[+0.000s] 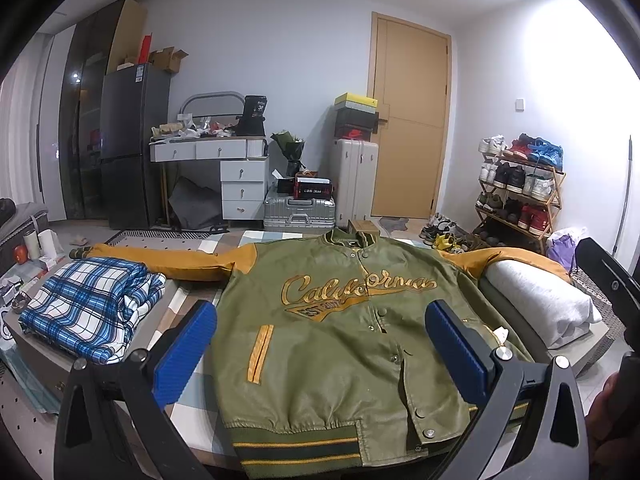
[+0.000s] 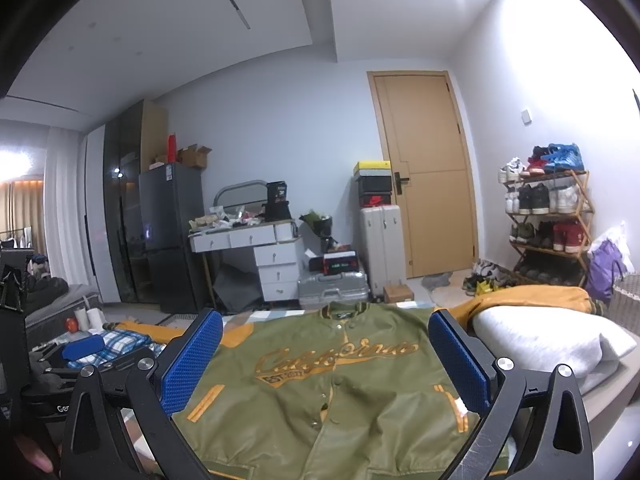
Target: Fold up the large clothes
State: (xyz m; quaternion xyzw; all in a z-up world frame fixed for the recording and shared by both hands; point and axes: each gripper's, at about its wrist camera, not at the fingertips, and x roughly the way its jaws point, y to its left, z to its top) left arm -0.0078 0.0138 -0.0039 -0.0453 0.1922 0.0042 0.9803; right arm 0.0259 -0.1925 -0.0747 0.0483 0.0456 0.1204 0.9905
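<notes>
Your left claw [image 1: 320, 340] and right claw [image 2: 326, 364] both gape wide, empty — the green jacket [image 1: 332, 332] lies flat, front up, sleeves spread, the plaid cloth [image 1: 90, 304] folded at the surface's left edge.

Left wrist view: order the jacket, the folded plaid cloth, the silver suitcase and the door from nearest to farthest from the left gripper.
1. jacket: spread flat directly under the open left gripper.
2. folded plaid cloth: to the left, beside the jacket.
3. silver suitcase: on the floor beyond the collar.
4. door: in the back wall, right of centre.
</notes>
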